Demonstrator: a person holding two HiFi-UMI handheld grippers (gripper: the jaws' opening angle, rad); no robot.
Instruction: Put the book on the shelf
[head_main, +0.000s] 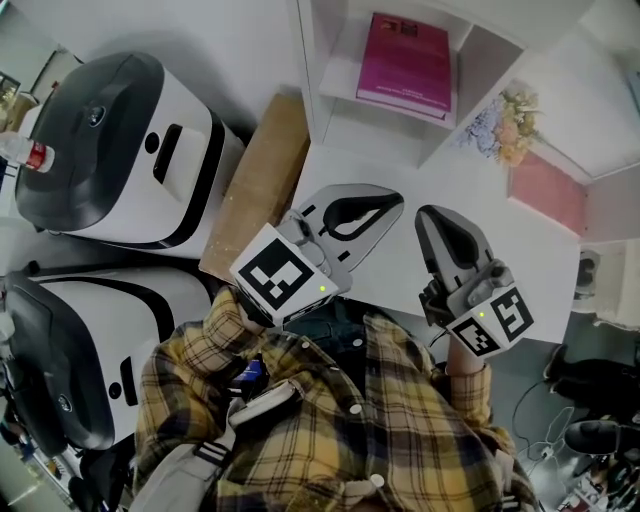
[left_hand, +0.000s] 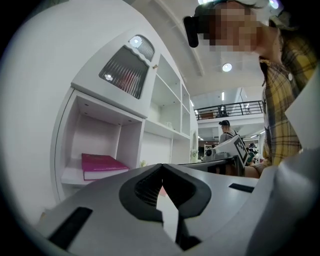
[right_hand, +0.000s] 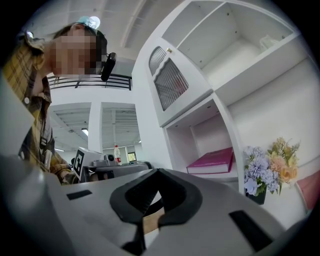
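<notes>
At far left stand two white-and-black machines (head_main: 120, 150), with a wooden board (head_main: 262, 180) just to their right. The left gripper (head_main: 385, 208) hovers near the person, its jaws pressed together with nothing between them. Farther off, the magenta book (head_main: 408, 62) lies flat inside a compartment of the white shelf (head_main: 328, 95), well apart from both tools. The right gripper (head_main: 445, 222) is likewise closed and empty. A bunch of flowers (head_main: 505, 125) stands right of the shelf.
</notes>
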